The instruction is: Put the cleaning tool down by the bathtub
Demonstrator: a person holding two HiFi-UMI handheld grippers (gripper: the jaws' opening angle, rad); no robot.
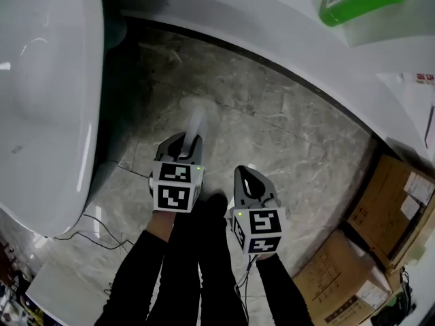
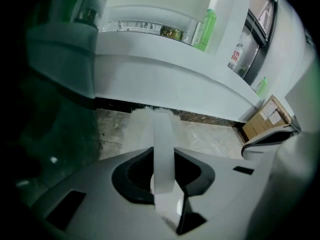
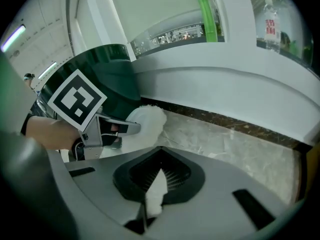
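Task status: not complete. The cleaning tool [image 1: 197,129] has not been put down. My left gripper [image 1: 187,144] has its jaws closed on the flat white handle, which runs straight out between them in the left gripper view. The tool is held over the marble floor [image 1: 292,134], between me and the curved white bathtub [image 1: 272,32], with its head pointing at the dark base of the tub wall.

Remaining steps, as I judge them:
1. Lower the tool to the floor near the tub base.
2. Release the left gripper and withdraw it.

Tool description: a narrow, pale, strap-like handle ending in a round, fluffy white head [image 3: 146,118]. The head looks soft and light, and the head view shows it only as a blur.

My right gripper [image 3: 153,196] is closed narrow on a small white scrap (cloth or fluff, I cannot tell which) and sits just beside the left, clear of the tool.
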